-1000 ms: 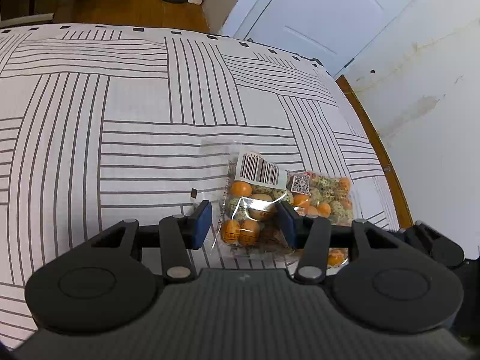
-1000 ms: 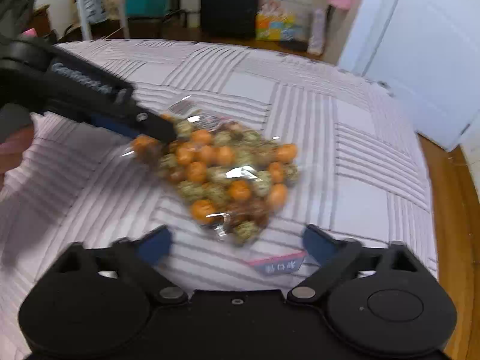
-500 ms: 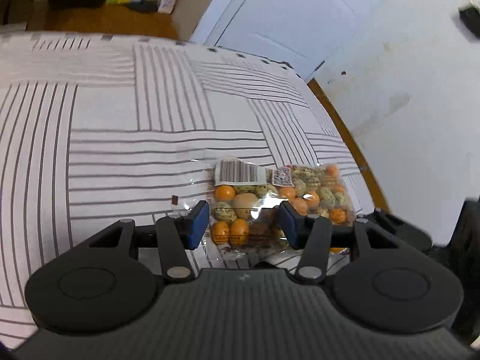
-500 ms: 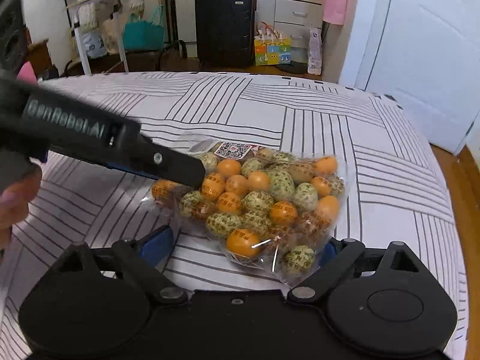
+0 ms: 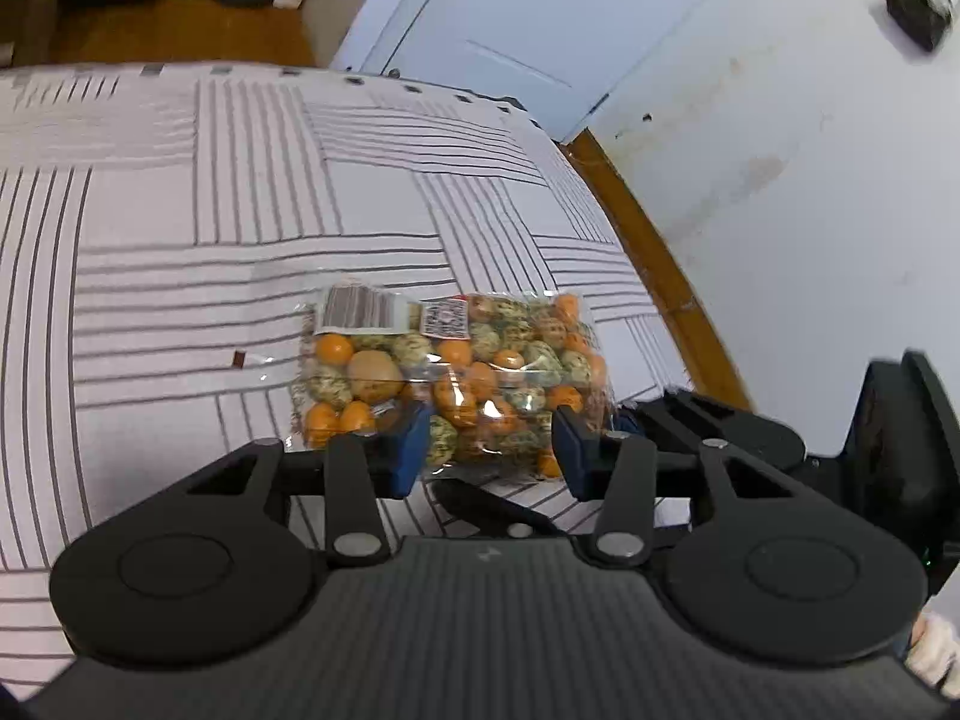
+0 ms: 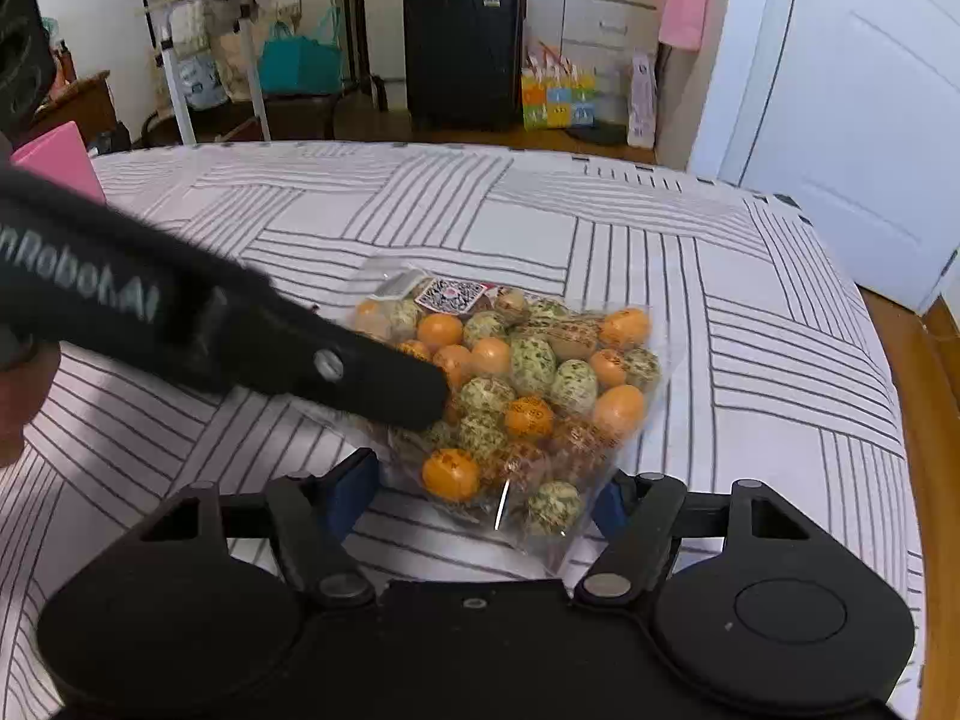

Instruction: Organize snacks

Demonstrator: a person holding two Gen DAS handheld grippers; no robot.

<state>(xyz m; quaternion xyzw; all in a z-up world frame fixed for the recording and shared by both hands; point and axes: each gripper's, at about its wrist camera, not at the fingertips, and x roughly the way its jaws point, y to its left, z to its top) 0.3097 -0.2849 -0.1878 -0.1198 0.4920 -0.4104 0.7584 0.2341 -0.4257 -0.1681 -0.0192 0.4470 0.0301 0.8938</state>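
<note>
A clear snack bag (image 5: 456,372) (image 6: 528,384) of orange and green-speckled balls, with a barcode label, sits over the striped bed cover (image 5: 240,276). My left gripper (image 5: 492,450) has the bag's near side between its blue pads, which press on it as the jaws are closing. In the right wrist view, one of the left gripper's black fingers (image 6: 372,378) reaches in from the left onto the bag. My right gripper (image 6: 483,498) straddles the bag's near end. Its jaws are closing, with a gap still showing at the left pad.
The bed's right edge (image 5: 630,276) drops to a wooden floor strip beside a white wall (image 5: 810,210) and door (image 6: 852,120). Beyond the bed stand a black suitcase (image 6: 465,54), a rack with bags and a pink box (image 6: 54,156).
The right gripper's jaws have narrowed around the bag's near end. The left pads have moved closer together and sit further right along the bag. The bag has settled from a blur.
</note>
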